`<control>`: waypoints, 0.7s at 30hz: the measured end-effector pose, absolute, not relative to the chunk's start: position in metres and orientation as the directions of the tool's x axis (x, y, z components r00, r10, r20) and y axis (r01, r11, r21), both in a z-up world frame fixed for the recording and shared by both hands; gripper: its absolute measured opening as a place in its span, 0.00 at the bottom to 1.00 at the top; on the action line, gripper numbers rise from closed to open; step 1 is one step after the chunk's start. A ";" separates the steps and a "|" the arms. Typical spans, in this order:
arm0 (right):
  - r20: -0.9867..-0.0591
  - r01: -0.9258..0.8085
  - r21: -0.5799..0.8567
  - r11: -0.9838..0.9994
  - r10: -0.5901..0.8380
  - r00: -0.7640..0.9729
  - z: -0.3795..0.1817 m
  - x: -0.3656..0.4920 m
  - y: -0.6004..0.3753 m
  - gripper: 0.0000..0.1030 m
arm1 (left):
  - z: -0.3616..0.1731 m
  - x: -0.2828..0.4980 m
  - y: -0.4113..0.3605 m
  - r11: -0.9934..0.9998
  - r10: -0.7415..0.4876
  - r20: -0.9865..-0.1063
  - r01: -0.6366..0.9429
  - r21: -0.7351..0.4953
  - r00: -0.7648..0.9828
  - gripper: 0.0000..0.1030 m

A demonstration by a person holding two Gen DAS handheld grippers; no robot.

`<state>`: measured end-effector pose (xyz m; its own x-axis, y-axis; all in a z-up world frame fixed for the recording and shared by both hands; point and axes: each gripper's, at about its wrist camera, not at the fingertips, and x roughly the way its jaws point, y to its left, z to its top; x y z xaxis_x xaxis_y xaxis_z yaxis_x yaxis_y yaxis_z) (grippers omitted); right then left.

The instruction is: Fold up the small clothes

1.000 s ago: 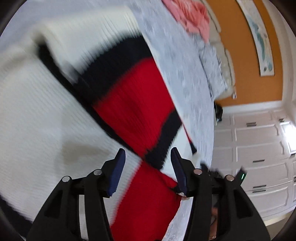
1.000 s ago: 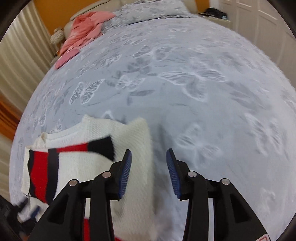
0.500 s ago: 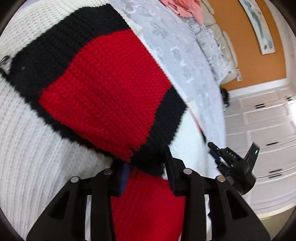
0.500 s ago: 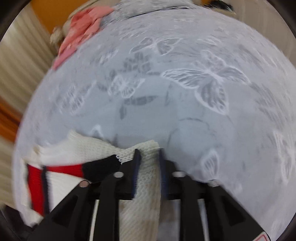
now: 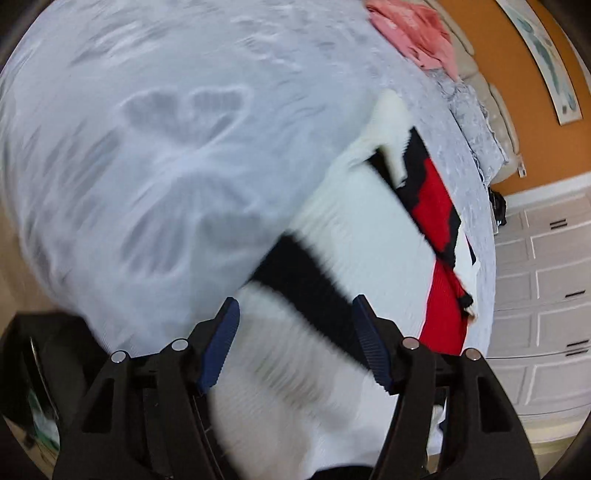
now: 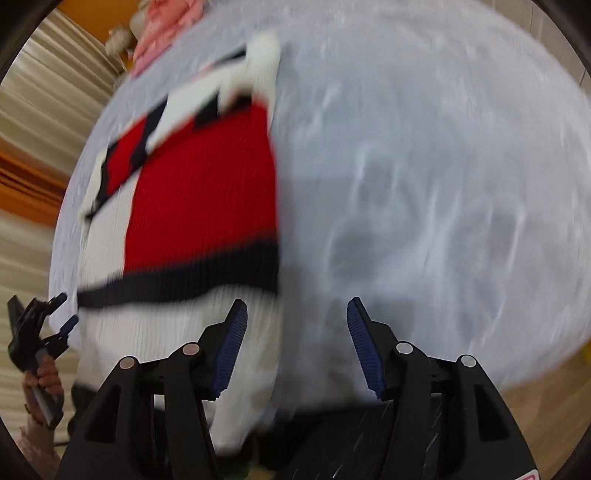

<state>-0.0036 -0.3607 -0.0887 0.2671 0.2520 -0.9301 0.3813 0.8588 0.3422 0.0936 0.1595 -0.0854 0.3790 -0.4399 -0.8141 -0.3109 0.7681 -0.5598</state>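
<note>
A white knit sweater with red and black blocks [image 5: 354, 236] lies on the grey butterfly-print bed cover [image 5: 155, 155]. Its sleeves lie folded over its body near the far end. My left gripper [image 5: 295, 343] is open and empty above the sweater's near white part and black stripe. In the right wrist view the sweater [image 6: 199, 192] lies left of centre, and my right gripper [image 6: 295, 343] is open and empty over its near right edge. The left gripper also shows in the right wrist view [image 6: 40, 332], at the far left, held by a hand. Both views are motion-blurred.
A pink garment [image 5: 417, 33] lies at the head of the bed, also seen in the right wrist view [image 6: 162, 26]. White drawers [image 5: 546, 280] stand beyond the bed on the right. An orange wall [image 5: 524, 92] is behind. Curtains [image 6: 40, 99] hang at the left.
Both grippers were shut on sweater parts half a second ago; both have opened, let go and pulled back towards the near bed edge. The sleeves now lie folded on the body.
</note>
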 end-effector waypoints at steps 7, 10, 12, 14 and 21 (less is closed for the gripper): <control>-0.928 0.414 0.372 0.831 0.318 0.197 -0.114 -0.002 -0.315 0.68 | -0.114 0.068 0.150 0.662 -0.570 -0.758 -0.370 -0.652 0.316 0.73; -0.929 0.403 0.369 0.838 0.318 0.188 -0.110 -0.002 -0.301 0.70 | -0.110 0.068 0.142 0.706 -0.550 -0.780 -0.333 -0.625 0.300 0.74; -0.923 0.392 0.384 0.836 0.333 0.195 -0.106 -0.008 -0.295 0.70 | -0.105 0.067 0.136 0.729 -0.548 -0.785 -0.297 -0.617 0.289 0.73; -0.932 0.354 0.359 0.863 0.310 0.190 -0.106 -0.013 -0.284 0.65 | -0.106 0.066 0.133 0.747 -0.535 -0.796 -0.283 -0.602 0.283 0.61; -0.906 0.302 0.378 0.875 0.282 0.316 -0.066 -0.026 -0.294 0.09 | -0.094 0.049 0.162 0.593 -0.632 -0.691 -0.355 -0.723 0.351 0.08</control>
<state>-0.0256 -0.2943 -0.0663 0.3164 0.2821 -0.9057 0.3015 0.8753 0.3780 0.0495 0.1619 -0.0943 0.3506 -0.6320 -0.6911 -0.3549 0.5932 -0.7226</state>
